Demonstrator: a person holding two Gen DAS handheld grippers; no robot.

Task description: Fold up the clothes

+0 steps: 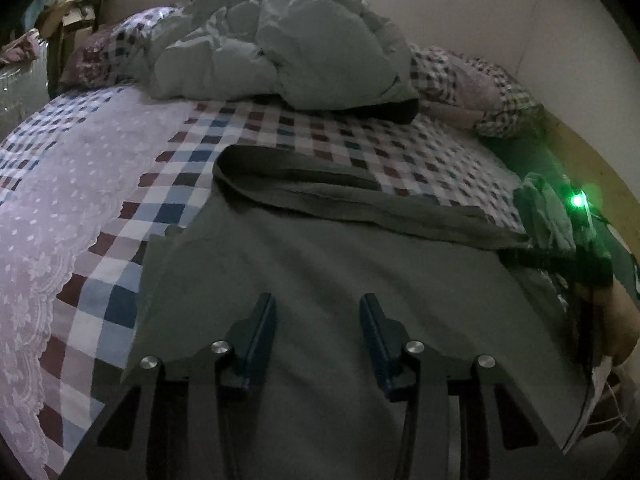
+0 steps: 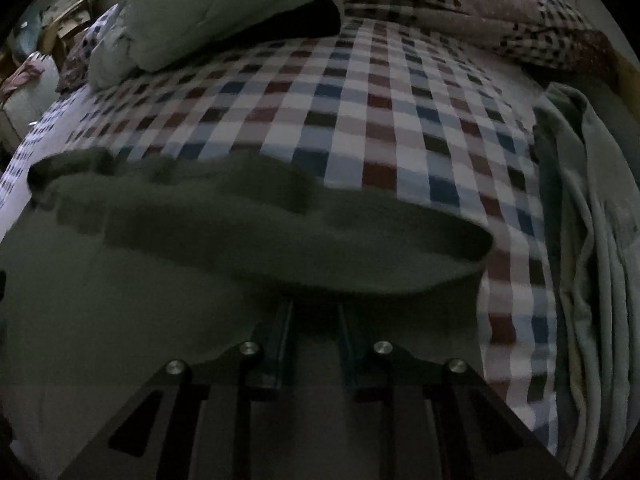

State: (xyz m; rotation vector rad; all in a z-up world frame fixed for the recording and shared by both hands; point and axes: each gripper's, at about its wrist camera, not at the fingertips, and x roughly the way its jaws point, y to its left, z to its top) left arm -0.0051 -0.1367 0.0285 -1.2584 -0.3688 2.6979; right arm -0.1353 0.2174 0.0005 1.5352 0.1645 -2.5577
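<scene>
Pinching a raised fold of the dull grey-green cotton garment [image 2: 256,236], the right gripper [image 2: 314,312] has its dark fingers drawn close on the cloth, their tips hidden under the lifted edge; that hold seems meant to carry the edge across the rest. The left gripper [image 1: 318,320] hovers with fingers spread and nothing between them, over the flat body of the same garment [image 1: 320,280], perhaps ready to press it. It lies on the blue, red and white checked bedsheet [image 2: 380,120], below a heaped pale green quilt [image 1: 300,40].
</scene>
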